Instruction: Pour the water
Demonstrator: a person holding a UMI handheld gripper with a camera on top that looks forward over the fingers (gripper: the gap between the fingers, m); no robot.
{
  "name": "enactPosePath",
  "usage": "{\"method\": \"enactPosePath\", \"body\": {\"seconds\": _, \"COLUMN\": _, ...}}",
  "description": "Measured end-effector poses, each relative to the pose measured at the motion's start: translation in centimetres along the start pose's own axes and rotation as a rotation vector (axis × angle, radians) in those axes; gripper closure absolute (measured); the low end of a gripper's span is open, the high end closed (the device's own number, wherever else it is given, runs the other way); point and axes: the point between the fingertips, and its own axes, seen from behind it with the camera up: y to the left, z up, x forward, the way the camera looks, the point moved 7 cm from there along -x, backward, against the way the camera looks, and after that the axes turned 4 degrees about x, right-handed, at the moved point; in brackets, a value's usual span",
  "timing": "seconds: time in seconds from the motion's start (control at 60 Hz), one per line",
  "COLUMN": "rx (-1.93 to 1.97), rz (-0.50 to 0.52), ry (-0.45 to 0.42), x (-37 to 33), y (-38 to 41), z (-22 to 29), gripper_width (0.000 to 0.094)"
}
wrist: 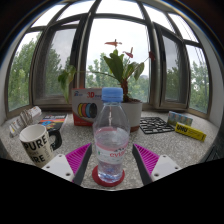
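Observation:
A clear plastic water bottle with a blue cap and a pink label stands upright on a red coaster on the speckled counter. My gripper is open. Its pink-padded fingers stand on either side of the bottle's lower part, with a gap at each side. A white mug with black lettering stands to the left of the fingers.
A potted plant stands beyond the bottle at the bay window. A red and white box is beside it. A black patterned mat and a yellow box lie to the right. Books lie at the left.

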Motion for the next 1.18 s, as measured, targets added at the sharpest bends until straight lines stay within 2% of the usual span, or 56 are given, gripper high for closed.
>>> {"method": "enactPosePath", "body": {"seconds": 0.083, "rx": 0.032, "rz": -0.029, "ry": 0.029, "x": -2.5, "y": -0.2, "z": 0.7, "gripper_width": 0.0068}}
{"method": "enactPosePath", "body": {"seconds": 0.317, "rx": 0.045, "rz": -0.068, "ry": 0.116, "x": -13.9, "y": 1.3, "z": 2.5, "gripper_width": 0.008}}
{"method": "enactPosePath", "body": {"seconds": 0.483, "rx": -0.002, "rz": -0.106, "ry": 0.134, "x": -24.6, "y": 3.0, "z": 3.2, "gripper_width": 0.0079}}
{"method": "enactPosePath", "body": {"seconds": 0.717, "rx": 0.002, "rz": -0.101, "ry": 0.134, "x": -36.4, "y": 5.7, "z": 2.8, "gripper_width": 0.0079}}
{"method": "enactPosePath", "body": {"seconds": 0.9, "rx": -0.004, "rz": -0.096, "ry": 0.121, "x": -40.9, "y": 6.8, "z": 2.4, "gripper_width": 0.0081}}
{"method": "enactPosePath", "body": {"seconds": 1.183, "rx": -0.022, "rz": -0.095, "ry": 0.101, "x": -42.6, "y": 7.9, "z": 3.1, "gripper_width": 0.0079}}
